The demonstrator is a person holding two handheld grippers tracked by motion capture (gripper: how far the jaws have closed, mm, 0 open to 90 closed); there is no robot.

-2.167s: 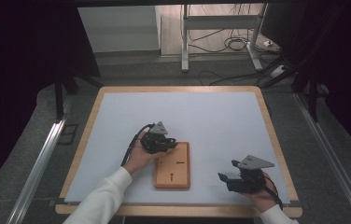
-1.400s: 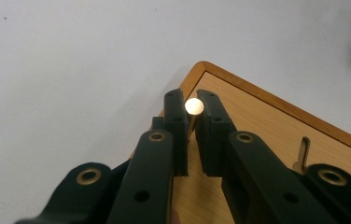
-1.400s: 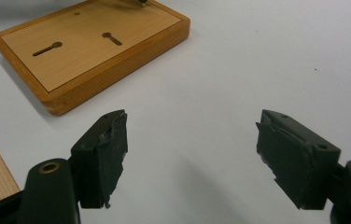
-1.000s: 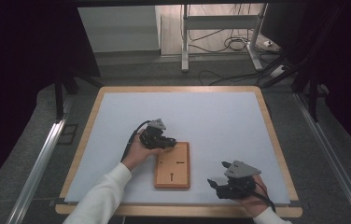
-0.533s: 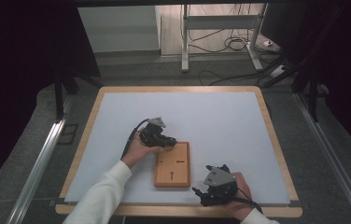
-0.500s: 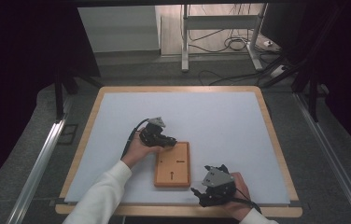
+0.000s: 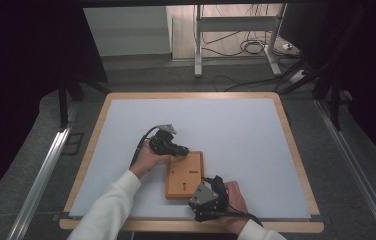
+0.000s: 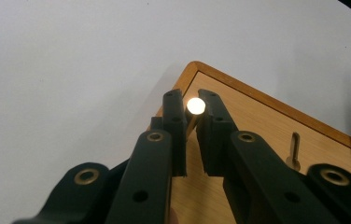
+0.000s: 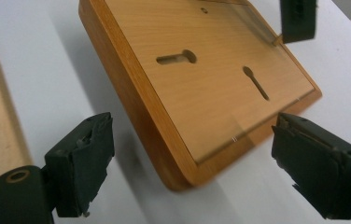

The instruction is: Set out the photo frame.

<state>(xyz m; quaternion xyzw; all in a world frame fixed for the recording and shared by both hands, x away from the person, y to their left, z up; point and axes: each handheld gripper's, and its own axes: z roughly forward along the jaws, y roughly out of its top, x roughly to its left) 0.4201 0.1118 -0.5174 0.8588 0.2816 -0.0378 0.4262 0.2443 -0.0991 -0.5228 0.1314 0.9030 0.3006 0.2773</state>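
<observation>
While the left gripper (image 8: 191, 133) pinches a small bright pin (image 8: 195, 106) at the wooden board's (image 7: 185, 174) far-left corner, right gripper (image 9: 192, 172) jaws, just opening, gape wide at its near corner; small dark marking illegible.

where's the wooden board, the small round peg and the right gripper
wooden board (image 7: 183, 176), high view, middle of its top face
small round peg (image 8: 195, 106), left gripper view, its bright round end between the jaws
right gripper (image 9: 190, 175), right gripper view, midway between its open jaw tips

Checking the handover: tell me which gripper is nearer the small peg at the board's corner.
Left. The left gripper grips the small peg at the wooden board's far corner; the right gripper stands open at the near corner.
</observation>
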